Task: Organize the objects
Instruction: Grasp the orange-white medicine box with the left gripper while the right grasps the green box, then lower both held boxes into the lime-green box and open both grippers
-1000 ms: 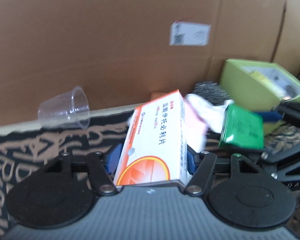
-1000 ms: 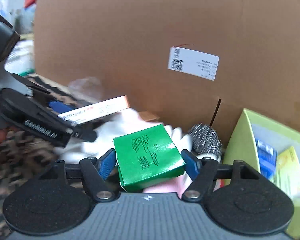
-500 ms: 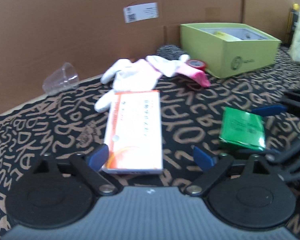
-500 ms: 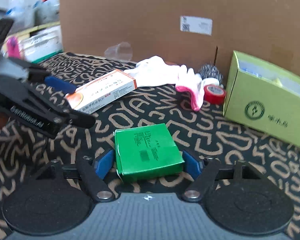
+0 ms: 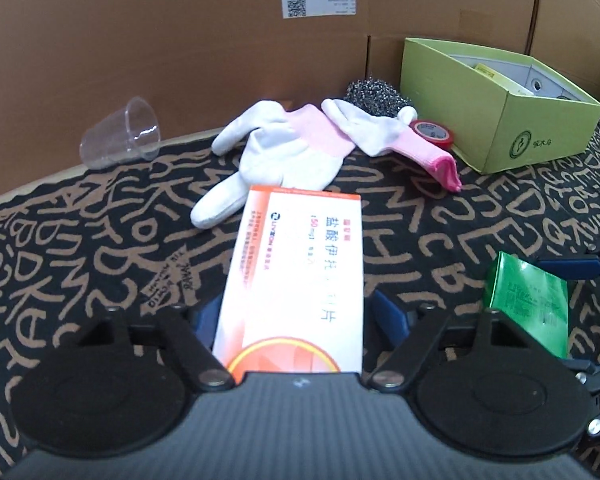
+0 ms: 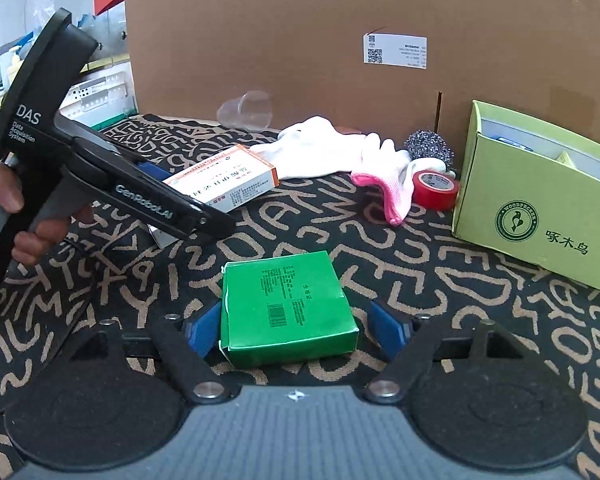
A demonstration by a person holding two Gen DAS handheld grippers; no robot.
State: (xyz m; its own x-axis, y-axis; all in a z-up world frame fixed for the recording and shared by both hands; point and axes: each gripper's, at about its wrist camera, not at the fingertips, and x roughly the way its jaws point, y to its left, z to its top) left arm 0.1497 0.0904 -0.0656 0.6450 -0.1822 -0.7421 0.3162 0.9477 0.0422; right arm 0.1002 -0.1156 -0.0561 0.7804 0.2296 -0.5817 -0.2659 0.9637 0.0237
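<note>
An orange-and-white medicine box (image 5: 300, 272) lies on the black patterned mat (image 5: 99, 240), between the blue pads of my left gripper (image 5: 295, 312). Those jaws are closing, and a gap still shows at the right pad. In the right wrist view a hand holds the left gripper (image 6: 187, 196) around the same medicine box (image 6: 223, 182). A green box (image 6: 285, 304) lies flat between the pads of my right gripper (image 6: 295, 328), which is open with gaps on both sides. The left wrist view has the green box (image 5: 528, 300) at its right edge, beside a blue right-gripper finger (image 5: 572, 270).
A lime-green cardboard box (image 5: 540, 136) holding several items stands at the back right. In front of a tall brown cardboard wall (image 5: 179, 40) lie white-and-pink gloves (image 5: 287, 152), a red tape roll (image 5: 434, 132), a steel scourer (image 5: 374, 98) and a tipped clear plastic cup (image 5: 119, 134).
Both boxes were held up in the air a second ago and now lie on the mat. Both grippers have come down and let go; the left jaws widened, then narrowed.
</note>
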